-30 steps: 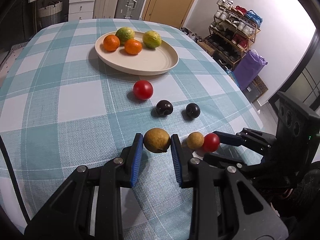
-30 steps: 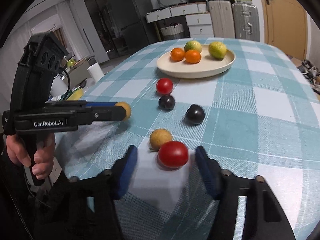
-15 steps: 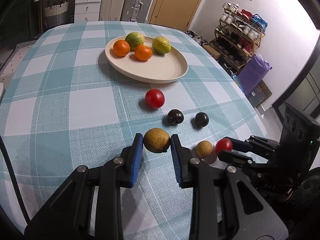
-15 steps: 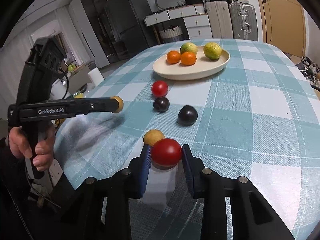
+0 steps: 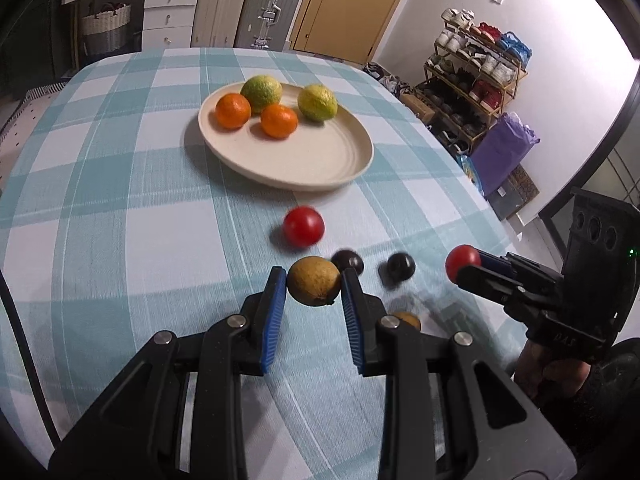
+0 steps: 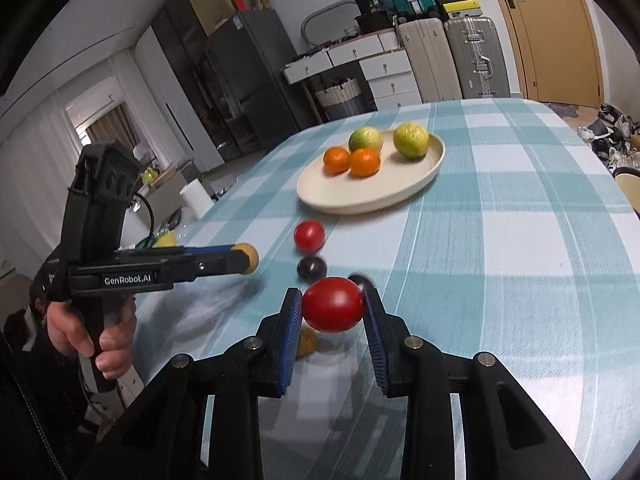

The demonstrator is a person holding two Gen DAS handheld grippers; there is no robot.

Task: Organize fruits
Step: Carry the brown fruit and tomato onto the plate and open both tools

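Note:
My left gripper is shut on a brown-yellow round fruit held above the checked tablecloth; from the right wrist view this gripper shows at left with the fruit at its tip. My right gripper is shut on a red tomato, lifted off the cloth; it shows at right in the left wrist view as the right gripper. A cream plate farther back holds two oranges and two green citrus fruits. On the cloth lie a second red tomato, two dark plums and another brown fruit.
The table's right edge drops off toward a shoe rack and a purple bag. Beyond the far edge stand drawers and suitcases. A person's hand grips the left tool's handle.
The right gripper closed on the red tomato and lifted it off the cloth. Both grippers moved forward toward the plate, the left still carrying its brown fruit.

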